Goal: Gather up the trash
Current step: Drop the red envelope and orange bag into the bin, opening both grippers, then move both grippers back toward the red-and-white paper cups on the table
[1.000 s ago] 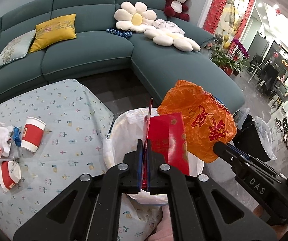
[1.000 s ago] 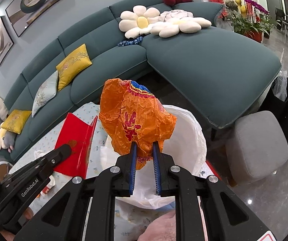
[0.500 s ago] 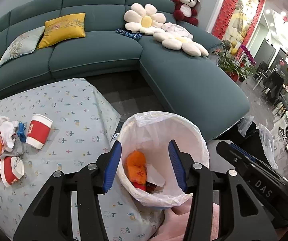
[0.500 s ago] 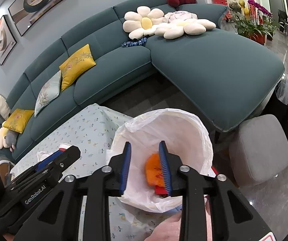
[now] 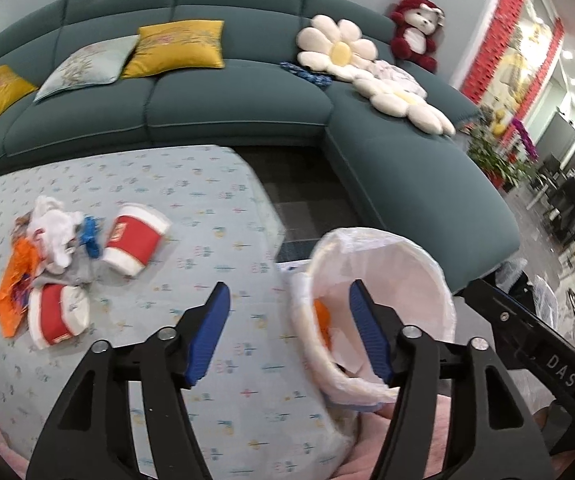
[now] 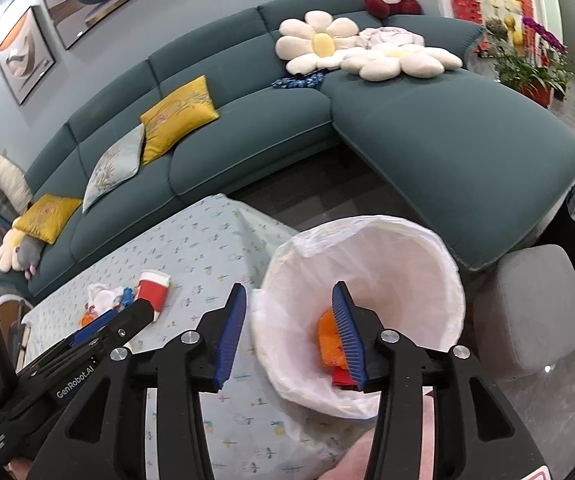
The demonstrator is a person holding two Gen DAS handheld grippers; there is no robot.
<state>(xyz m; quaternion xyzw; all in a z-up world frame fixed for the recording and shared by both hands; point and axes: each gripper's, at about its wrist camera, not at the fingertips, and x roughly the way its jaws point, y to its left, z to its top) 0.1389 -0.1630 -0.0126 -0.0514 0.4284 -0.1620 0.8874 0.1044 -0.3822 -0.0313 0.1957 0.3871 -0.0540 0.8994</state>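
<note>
Above lined bin (image 6: 367, 280): right claw (image 6: 291, 336), left claw (image 5: 287, 332) angled down, just opening (both empty).

Bin (image 5: 383, 264) stands at the table's (image 5: 207, 208) right edge; wrapper (image 6: 329, 338) inside. Cups (image 5: 133, 238) and scraps (image 5: 53, 236) lie left on table. Sofa (image 5: 227, 108) behind.

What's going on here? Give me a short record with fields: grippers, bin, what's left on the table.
left gripper: open, holding nothing, jaws just opened
right gripper: open, holding nothing, jaws just opened
bin: white liner, orange bag and red packet inside
table: two red paper cups, white, blue and orange scraps
</note>
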